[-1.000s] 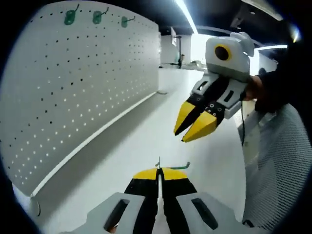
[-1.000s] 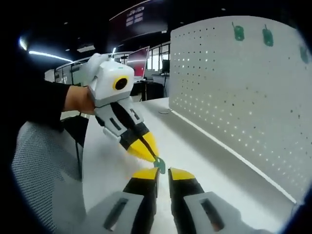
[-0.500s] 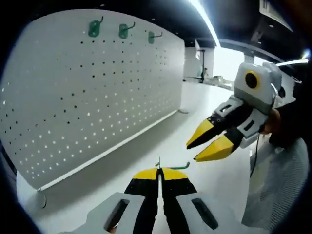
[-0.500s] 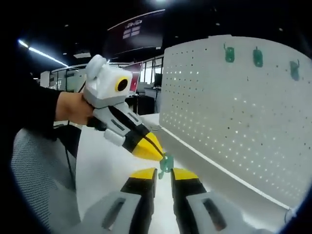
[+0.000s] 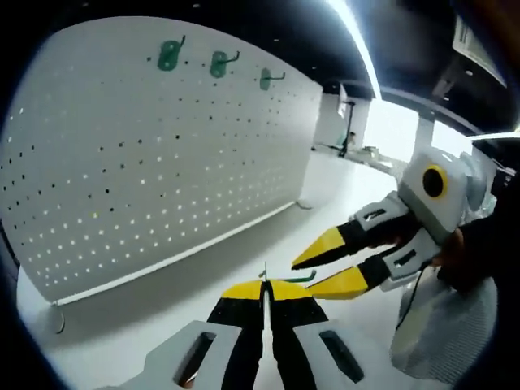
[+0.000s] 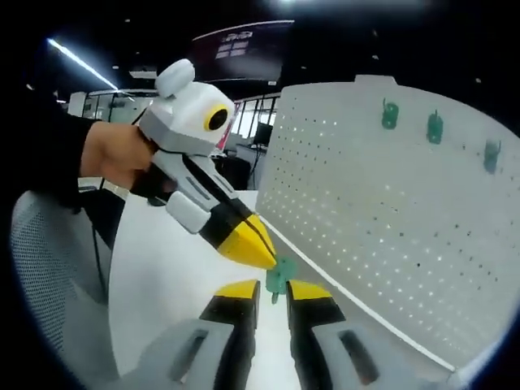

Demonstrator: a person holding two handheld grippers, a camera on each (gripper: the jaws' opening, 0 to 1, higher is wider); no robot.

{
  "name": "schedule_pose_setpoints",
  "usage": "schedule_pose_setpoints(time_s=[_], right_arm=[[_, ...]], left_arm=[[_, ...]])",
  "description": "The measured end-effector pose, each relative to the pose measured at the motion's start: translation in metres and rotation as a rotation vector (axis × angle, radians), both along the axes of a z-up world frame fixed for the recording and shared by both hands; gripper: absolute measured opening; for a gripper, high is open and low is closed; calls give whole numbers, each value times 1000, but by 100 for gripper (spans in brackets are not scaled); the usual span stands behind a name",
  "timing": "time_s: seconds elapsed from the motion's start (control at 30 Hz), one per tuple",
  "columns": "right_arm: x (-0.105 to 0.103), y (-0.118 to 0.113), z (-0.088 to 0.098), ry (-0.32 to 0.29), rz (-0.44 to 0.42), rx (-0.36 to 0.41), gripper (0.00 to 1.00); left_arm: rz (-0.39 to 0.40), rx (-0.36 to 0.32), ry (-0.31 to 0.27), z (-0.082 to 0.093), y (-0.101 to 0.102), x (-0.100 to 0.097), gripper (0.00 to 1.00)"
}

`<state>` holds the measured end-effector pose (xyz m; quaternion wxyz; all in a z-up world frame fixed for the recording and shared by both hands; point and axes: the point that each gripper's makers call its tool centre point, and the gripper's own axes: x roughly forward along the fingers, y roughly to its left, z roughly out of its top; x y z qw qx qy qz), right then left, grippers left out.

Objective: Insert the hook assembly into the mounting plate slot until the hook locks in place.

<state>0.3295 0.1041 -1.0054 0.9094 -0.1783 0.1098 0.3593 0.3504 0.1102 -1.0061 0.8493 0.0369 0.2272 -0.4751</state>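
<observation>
left tongs [image 5: 264, 286] clenched on small green metal hook [image 5: 302, 278], beside white perforated pegboard [image 5: 154, 162] with three green hooks [image 5: 218, 63]. right tongs [image 5: 321, 273] released, flanking that hook's tip.

Green hook assembly [image 6: 280, 275] [image 5: 302, 278] pinched by yellow fingers, white perforated mounting plate [image 5: 154, 162] [image 6: 390, 236] upright beside it

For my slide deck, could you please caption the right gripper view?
Left tongs hold a green hook above the open right tongs, beside the pegboard.
</observation>
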Motion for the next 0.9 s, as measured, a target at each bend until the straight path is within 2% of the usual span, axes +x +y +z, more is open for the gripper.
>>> schedule_pose_setpoints(time_s=[0.23,0.37,0.47,0.9], right_arm=[[0,0,2,-54,5,-75,9],[5,-7,3,-57,-27,-79,7],[7,-11,6,-47,-42,-45,6],[4,-8,4,-38,-30,-53,3]], left_arm=[[3,-23,39,3,-8,-6,1],[10,-34,60,3,-10,-8,1],[22,-50,76,5,-11,-9,1],[39,-83,109,7,-13,-11,1]])
